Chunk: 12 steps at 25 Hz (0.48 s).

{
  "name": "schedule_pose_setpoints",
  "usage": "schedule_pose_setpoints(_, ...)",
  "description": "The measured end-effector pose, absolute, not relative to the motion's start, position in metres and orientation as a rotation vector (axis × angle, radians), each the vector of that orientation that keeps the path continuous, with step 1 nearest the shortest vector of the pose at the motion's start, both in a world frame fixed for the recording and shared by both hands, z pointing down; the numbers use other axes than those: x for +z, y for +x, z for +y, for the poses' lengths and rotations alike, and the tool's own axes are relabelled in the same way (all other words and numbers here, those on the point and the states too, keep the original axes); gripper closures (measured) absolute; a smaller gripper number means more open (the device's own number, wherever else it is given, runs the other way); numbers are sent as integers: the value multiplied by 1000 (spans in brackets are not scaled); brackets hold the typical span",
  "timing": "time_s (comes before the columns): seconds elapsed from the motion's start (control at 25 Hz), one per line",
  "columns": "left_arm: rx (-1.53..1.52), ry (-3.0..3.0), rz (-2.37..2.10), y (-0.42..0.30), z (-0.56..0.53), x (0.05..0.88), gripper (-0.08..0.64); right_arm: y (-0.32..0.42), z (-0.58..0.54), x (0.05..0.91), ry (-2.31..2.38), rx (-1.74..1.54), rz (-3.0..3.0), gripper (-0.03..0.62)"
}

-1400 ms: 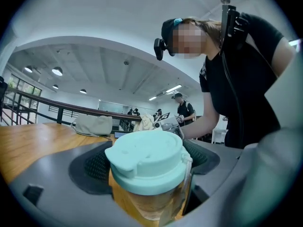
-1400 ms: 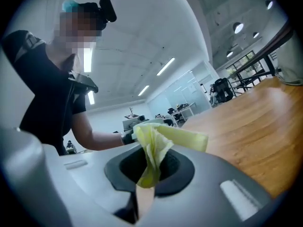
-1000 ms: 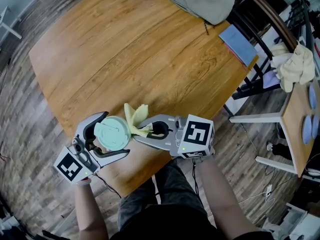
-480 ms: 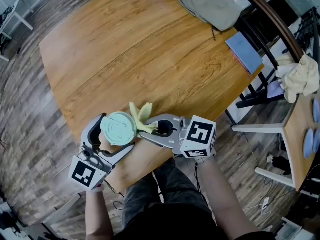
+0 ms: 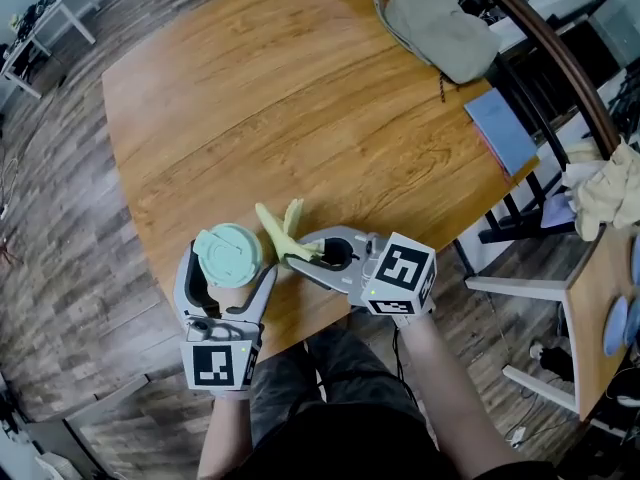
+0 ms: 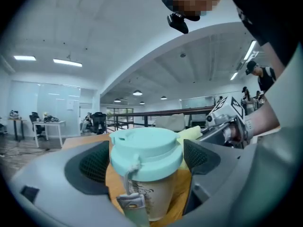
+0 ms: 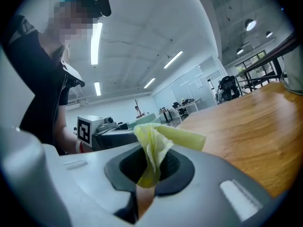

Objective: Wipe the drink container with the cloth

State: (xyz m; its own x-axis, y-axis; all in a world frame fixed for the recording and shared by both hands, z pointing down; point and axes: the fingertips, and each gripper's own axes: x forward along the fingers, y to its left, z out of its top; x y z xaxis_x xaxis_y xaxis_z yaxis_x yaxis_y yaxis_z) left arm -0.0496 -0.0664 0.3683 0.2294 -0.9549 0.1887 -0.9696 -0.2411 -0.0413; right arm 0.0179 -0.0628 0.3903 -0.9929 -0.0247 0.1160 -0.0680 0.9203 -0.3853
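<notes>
Gripping a cream paper drink cup with a mint-green lid at the near edge of a light-brown wooden table, the left gripper had its two jaws clamped on the cup's sides, one dark pad at each flank. The right gripper had its jaws pressed together on a crumpled pale-yellow cloth, whose loose end fanned up and out beyond the jaw tips. The cloth sat just beside the cup's right side; whether the two touched could not be told from any view. Whether the cup's base rested on the table or hung just above it was likewise unclear.

The left forearm reached straight forward from the person's body, its gripper pointing toward the table's far edge. The right forearm angled inward, its gripper pointing leftward along the near edge at the cup.

The wipe looked barely begun. To do it well, the free end of the cloth, not the hard jaw tips, would likely need to be laid flat against the cup wall and drawn round it. The left grip should be firm, but not so hard as to crush the paper or pop the lid. A push from the right could tip the cup in its clamp.
</notes>
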Motion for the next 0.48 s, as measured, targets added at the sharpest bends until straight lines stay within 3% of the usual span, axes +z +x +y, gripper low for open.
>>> schedule_pose_setpoints(0.48,275,2090,-2170,-58,-84,367,86,27,-72,400,61,537,-2946,568)
